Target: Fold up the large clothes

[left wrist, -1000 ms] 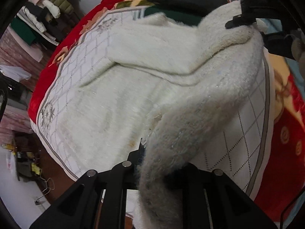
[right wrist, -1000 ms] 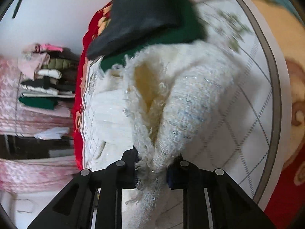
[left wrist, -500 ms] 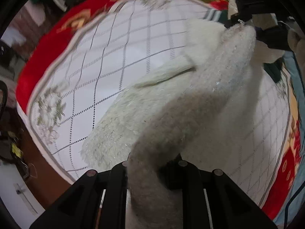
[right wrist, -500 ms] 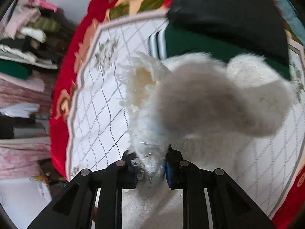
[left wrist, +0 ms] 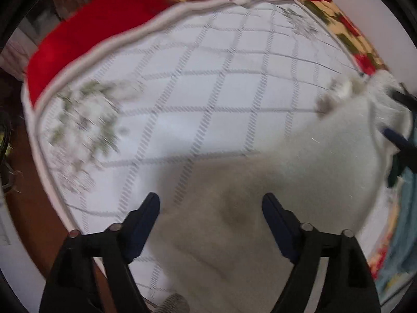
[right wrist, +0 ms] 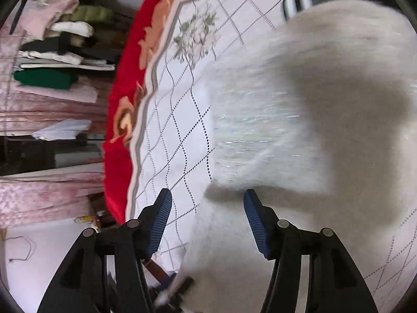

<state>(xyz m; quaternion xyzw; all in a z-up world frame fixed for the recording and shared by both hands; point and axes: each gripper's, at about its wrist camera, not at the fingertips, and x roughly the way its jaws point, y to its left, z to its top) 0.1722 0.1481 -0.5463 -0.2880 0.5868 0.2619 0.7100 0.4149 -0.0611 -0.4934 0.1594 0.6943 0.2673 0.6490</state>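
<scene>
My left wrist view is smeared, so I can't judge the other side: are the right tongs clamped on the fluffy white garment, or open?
Observer: Open. In the right wrist view the right tongs stand spread. The fluffy white garment lies on the white quilted cover under the gap, and neither finger grips it.
Operator: Anything past the garment on that side?
Observer: Yes. A dark green garment with a black-and-white striped edge shows just beyond its far end, near the cover's upper corner.
</scene>
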